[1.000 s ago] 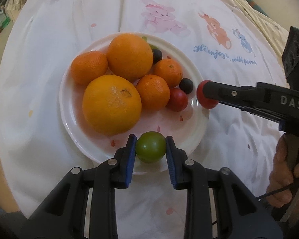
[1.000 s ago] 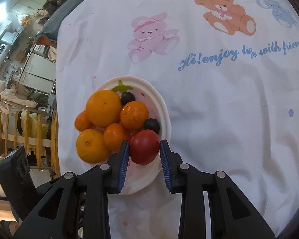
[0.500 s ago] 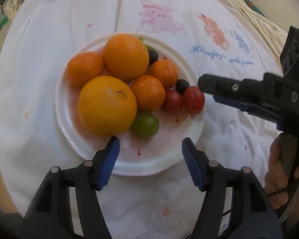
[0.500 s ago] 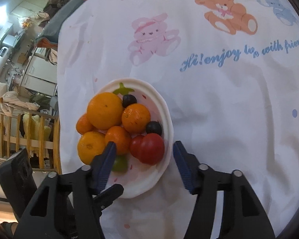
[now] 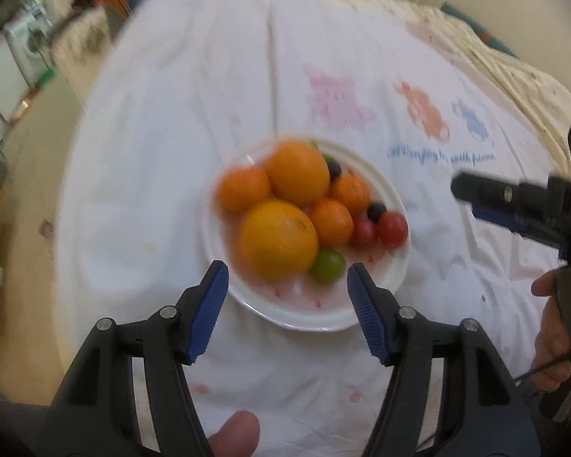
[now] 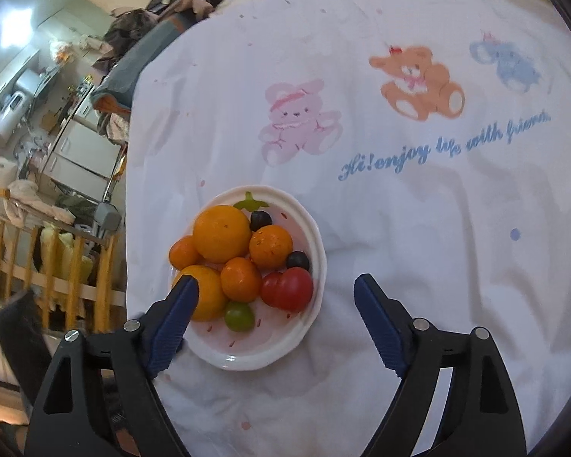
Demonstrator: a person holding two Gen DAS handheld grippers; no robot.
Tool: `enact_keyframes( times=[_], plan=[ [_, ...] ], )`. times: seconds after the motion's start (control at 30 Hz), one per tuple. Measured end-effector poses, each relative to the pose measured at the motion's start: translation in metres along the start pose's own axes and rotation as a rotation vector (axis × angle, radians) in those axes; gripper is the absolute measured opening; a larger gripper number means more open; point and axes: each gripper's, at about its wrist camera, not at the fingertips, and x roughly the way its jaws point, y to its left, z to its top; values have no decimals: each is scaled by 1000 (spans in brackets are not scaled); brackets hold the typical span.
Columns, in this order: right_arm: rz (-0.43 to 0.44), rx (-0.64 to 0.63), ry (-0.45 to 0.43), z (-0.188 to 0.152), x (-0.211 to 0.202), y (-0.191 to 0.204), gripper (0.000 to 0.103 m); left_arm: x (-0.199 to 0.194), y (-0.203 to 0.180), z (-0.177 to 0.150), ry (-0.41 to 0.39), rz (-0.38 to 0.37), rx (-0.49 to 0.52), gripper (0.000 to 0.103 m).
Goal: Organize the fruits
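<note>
- left gripper (image 5: 287, 289) spread wide, holding nothing
- right gripper (image 6: 274, 297) wide too, also holding nothing
- oranges, red tomatoes (image 6: 291, 288), green tomato (image 5: 327, 266) all on the white plate (image 6: 316, 243) on the bear tablecloth (image 6: 418, 228)

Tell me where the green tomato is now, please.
In both wrist views the green tomato lies on the white plate, at its near edge, touching the large orange, with the two red tomatoes just to its right.

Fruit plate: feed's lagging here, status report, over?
Left hand-held gripper open, empty. Right hand-held gripper open, empty. All fruit on white plate. Nothing in the way.
</note>
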Motion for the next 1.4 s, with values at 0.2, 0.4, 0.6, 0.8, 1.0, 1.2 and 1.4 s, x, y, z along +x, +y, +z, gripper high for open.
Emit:
enact_keyframes(
  times=[0.2,0.4,0.6,0.8,1.0,1.2,1.4],
  plan=[
    [-16,-54,-86,-24,-28,18,94,-33,15,-5,-79,30,-4,76],
    [-70,-123,-172,-62,-57,35,103,-56,27,-32,-96,42,-1,98],
    [-139,-177,-280,-95,-83,51,103,-78,18,-54,-178,70,71,103],
    [-209,-239,-356,-119,-95,63,103,-98,20,-61,-251,78,74,103],
    [-263,-287,-418,-132,-98,75,103,-106,28,-63,-293,65,29,103],
    [-262,-251,-403,-129,-92,69,103,-104,33,-61,-304,62,1,103],
    [-261,-230,-392,-128,-88,65,103,-97,35,-60,-279,48,-23,103]
  ],
)
